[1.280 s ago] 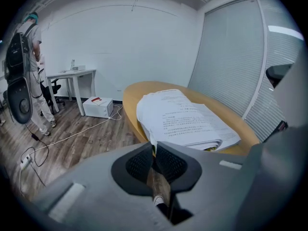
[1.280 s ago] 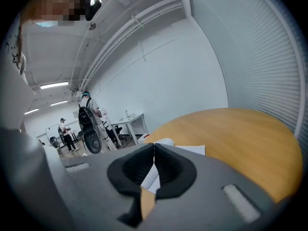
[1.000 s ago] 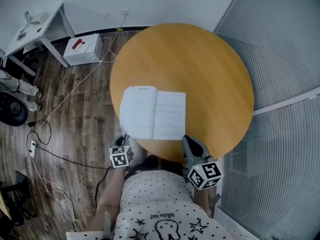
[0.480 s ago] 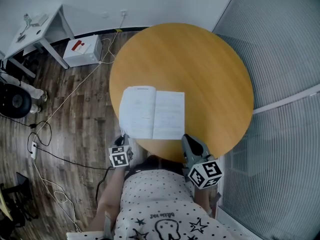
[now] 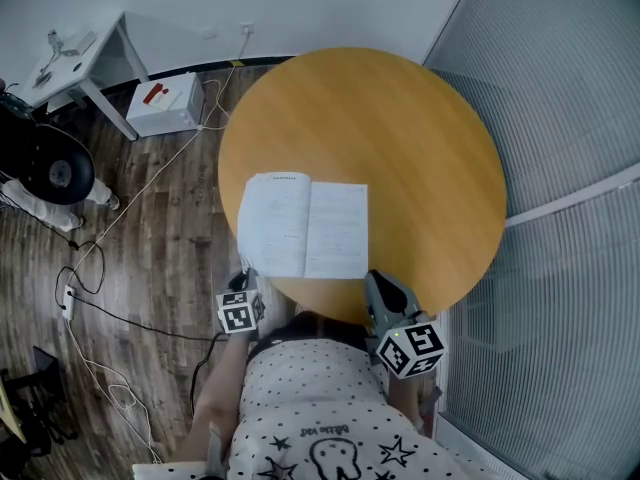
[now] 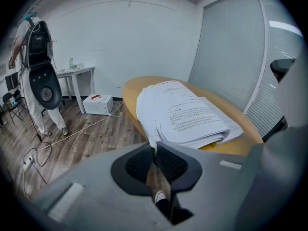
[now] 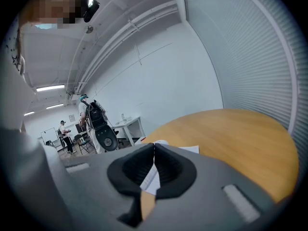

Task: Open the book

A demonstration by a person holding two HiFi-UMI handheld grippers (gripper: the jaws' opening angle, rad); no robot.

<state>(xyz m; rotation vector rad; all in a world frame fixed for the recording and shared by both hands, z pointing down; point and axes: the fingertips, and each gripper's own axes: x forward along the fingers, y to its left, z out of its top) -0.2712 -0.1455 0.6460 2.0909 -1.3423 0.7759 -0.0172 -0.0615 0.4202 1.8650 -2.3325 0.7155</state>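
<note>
Book [image 5: 305,228] lies open, flat, pages up, on the round wooden table [image 5: 400,138], at its near-left part; left page edge overhangs or sits right at the rim, can't tell which.

Left gripper [image 5: 245,280]: jaws drawn together, tips meeting, only a thin slit btwn the pads, nothing gripped. Floor shows through the slit. The book sits just ahead of these jaws and a bit to the right, not touching. In the left gripper view its stacked pages curve down twd the tips.

Right gripper [image 5: 380,286]: jaws closed tip to tip, empty. The book's near-right corner is just ahead and left of the tips, w/ a sliver of page showing through the gap below them. No contact visible. Bare tabletop spreads ahead and right of these jaws.

Both grippers hang at the table's near edge, one each side of the book.

Off to the left of the left jaws: white box [image 5: 165,101] on the wood floor, white desk [image 5: 70,68], loose cables [image 5: 130,208], and a person [image 6: 38,66] standing w/ a dark pack.
</note>
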